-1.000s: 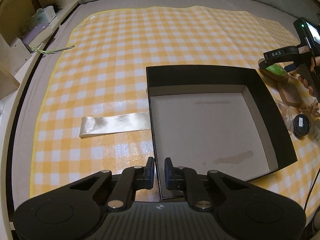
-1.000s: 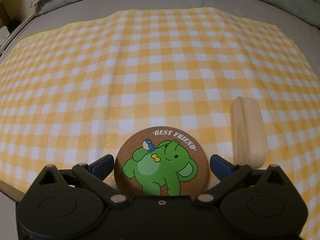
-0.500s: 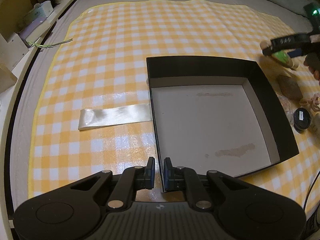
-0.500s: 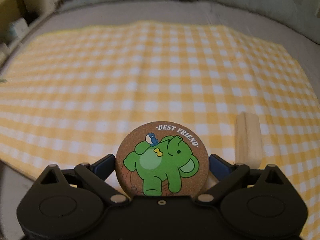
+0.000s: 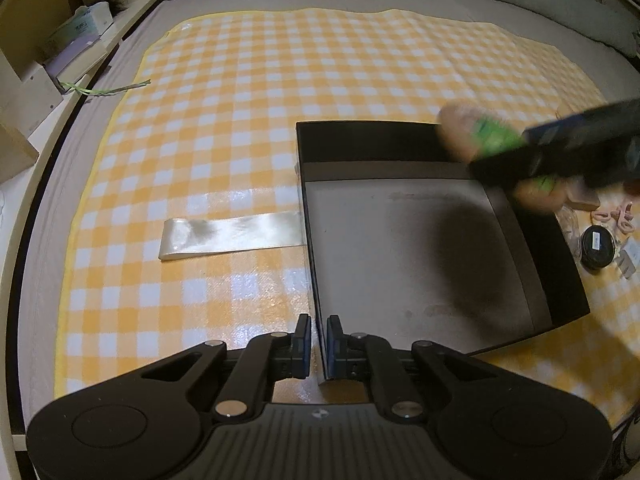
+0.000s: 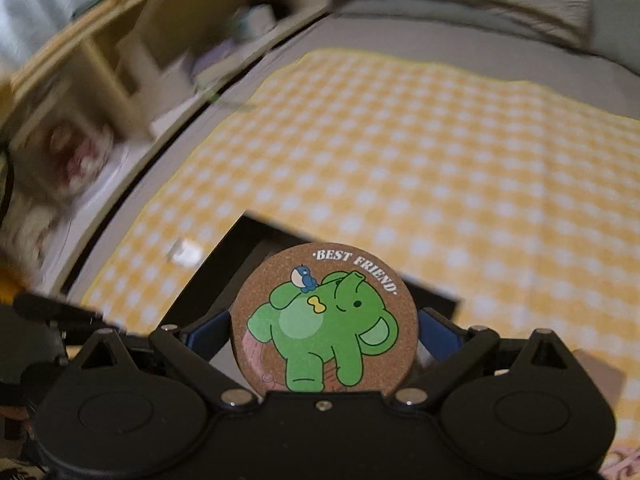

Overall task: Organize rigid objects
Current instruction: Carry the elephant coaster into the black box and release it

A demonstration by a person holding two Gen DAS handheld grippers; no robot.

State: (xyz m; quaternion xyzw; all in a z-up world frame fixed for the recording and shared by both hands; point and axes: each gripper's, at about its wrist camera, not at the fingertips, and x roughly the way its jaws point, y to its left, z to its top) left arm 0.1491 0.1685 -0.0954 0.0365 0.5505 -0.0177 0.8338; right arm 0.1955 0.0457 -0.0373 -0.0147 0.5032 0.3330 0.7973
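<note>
Cork coaster (image 6: 324,320), light and stiff, we clamp edge-on in the right gripper (image 6: 324,330); left gripper (image 5: 318,346) pinches the box (image 5: 568,300) wall.

Round cork elephant coaster (image 6: 324,318) above open black box (image 5: 560,280), pale grey floor inside.

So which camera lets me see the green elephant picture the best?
The right wrist view. There the round cork coaster sits sharp and close between the right tongs, so you can see the elephant, the little blue bird and the words BEST FRIEND. The left wrist view shows it only as a brown and green blur over the black box.
</note>
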